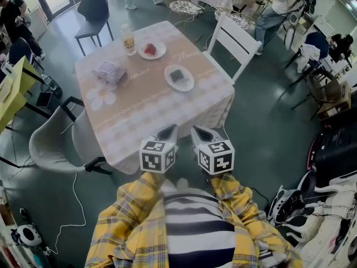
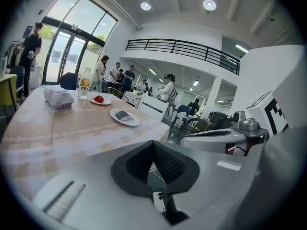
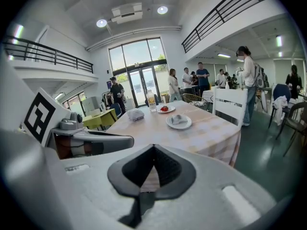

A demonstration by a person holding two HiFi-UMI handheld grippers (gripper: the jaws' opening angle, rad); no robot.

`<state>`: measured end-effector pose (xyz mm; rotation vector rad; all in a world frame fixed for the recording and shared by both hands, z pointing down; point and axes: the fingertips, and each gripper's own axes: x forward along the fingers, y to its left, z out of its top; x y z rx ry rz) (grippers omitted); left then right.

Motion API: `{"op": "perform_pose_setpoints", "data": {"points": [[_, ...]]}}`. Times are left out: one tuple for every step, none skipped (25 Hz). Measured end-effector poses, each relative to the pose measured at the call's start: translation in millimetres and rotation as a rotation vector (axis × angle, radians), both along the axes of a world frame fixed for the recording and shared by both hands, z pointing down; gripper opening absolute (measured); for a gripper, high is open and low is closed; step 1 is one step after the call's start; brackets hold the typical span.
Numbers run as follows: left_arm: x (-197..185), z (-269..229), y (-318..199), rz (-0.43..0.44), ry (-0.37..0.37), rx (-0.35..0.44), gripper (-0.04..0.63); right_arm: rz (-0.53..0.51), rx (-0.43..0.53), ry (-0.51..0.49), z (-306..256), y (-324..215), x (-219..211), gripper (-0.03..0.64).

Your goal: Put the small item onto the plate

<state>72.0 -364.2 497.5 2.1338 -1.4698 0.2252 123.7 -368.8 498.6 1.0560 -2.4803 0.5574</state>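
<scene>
Two plates stand on the table [image 1: 139, 105]: the far plate [image 1: 162, 52] carries a small red item [image 1: 149, 49] and the near plate [image 1: 187, 86] a small grey item [image 1: 178, 75], so each small item lies on a plate. Left tool [image 1: 167, 132] and right tool [image 1: 202, 134] are both closed on nothing, side by side at the table's near edge, well apart from the plates. Judging by that, either the placing is finished or nothing has been picked up yet, and I cannot tell which.
</scene>
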Motion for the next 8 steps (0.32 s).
{"op": "perform_pose_setpoints", "data": {"points": [[1.9, -1.5, -0.8, 0.003, 0.003, 0.004, 0.000, 0.002, 0.001, -0.001, -0.9, -0.6, 0.7, -0.005], [3.9, -3.3, -1.5, 0.007, 0.006, 0.010, 0.000, 0.003, 0.003, -0.003, -1.8, -1.2, 1.3, -0.005], [5.9, -5.0, -1.7, 0.010, 0.008, 0.015, 0.000, 0.003, 0.004, -0.004, -2.7, -1.5, 1.6, -0.005], [7.5, -6.6, -1.6, 0.013, 0.010, 0.019, 0.000, 0.003, 0.006, -0.005, -3.6, -1.8, 1.7, -0.005], [8.7, -7.9, -1.6, 0.014, 0.011, 0.022, 0.000, 0.002, 0.007, -0.007, -4.6, -2.2, 1.9, -0.005], [9.5, -9.0, -1.9, 0.014, 0.011, 0.024, 0.000, 0.001, 0.009, -0.008, -5.8, -2.7, 2.1, -0.005], [10.1, -10.1, -2.3, 0.013, 0.011, 0.026, 0.000, 0.000, 0.011, -0.010, -7.0, -3.4, 2.2, -0.005], [10.5, -11.1, -2.7, 0.012, 0.010, 0.028, 0.000, -0.001, 0.013, -0.012, -8.2, -4.1, 2.4, -0.005]]}}
